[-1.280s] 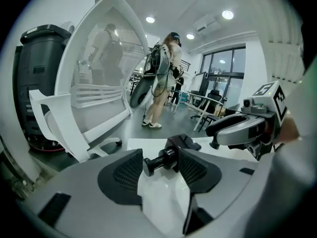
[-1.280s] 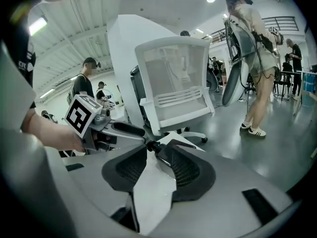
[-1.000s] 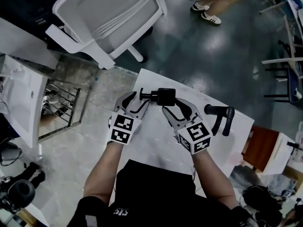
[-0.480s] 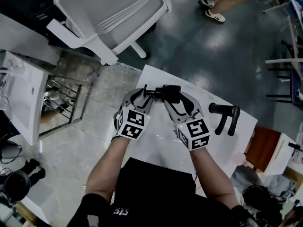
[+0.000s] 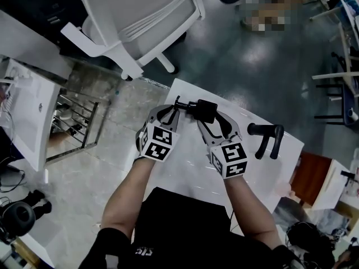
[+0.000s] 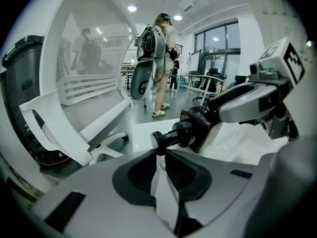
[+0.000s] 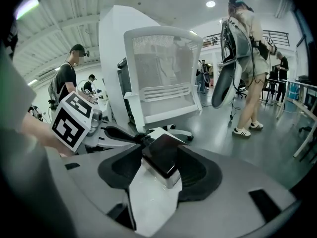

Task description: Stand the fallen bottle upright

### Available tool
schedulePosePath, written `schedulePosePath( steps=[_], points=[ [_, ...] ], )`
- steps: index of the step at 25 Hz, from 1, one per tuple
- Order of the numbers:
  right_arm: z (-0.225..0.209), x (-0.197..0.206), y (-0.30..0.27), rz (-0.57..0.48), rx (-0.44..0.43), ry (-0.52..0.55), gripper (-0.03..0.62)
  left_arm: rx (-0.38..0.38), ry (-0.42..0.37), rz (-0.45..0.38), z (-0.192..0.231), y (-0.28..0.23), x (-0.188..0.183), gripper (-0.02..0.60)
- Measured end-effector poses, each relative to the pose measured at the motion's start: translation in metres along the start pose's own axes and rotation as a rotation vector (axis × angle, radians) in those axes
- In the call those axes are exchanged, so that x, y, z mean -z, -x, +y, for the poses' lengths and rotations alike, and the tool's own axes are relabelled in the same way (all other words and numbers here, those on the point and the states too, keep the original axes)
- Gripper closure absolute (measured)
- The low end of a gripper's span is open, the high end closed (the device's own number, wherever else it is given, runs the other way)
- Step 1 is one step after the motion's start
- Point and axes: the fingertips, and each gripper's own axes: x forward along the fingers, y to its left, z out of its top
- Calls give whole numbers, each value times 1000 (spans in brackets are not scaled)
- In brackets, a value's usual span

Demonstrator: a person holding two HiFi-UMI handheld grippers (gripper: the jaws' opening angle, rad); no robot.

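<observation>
Head view check: where's your bottle [image 5: 202, 110]?

Reply: upper centre, on its side near the far edge of the white table [image 5: 269, 167]. Its long axis runs across the frame, pump pointing left. Your left gripper [image 5: 175, 106] is nearest the pump, and its jaws have just been closing and look pinched on it. Your right gripper [image 5: 213, 116] has just been opening a bit and hugs the body.

No words, brands or numbers readable anywhere. Only black-and-white square marker patterns on the cubes of the left gripper [image 5: 175, 110] and right gripper [image 5: 213, 117]. White print on the near dark shirt [image 5: 168, 228], too blurred to read.
</observation>
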Motion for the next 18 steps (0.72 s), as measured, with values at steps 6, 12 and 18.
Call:
schedulePosePath(
  steps=[6,12,18],
  points=[
    [-13,3,0,-5,52,-9,345,-1,-64,-11,3,-1,-4,411],
    [-18,8,-4,-3,27,-49,332,58,-203,-11,-2,-9,-11,412],
    [-20,11,-3,-11,12,-73,336,99,-146,-67,-2,-5,-21,432]
  ],
)
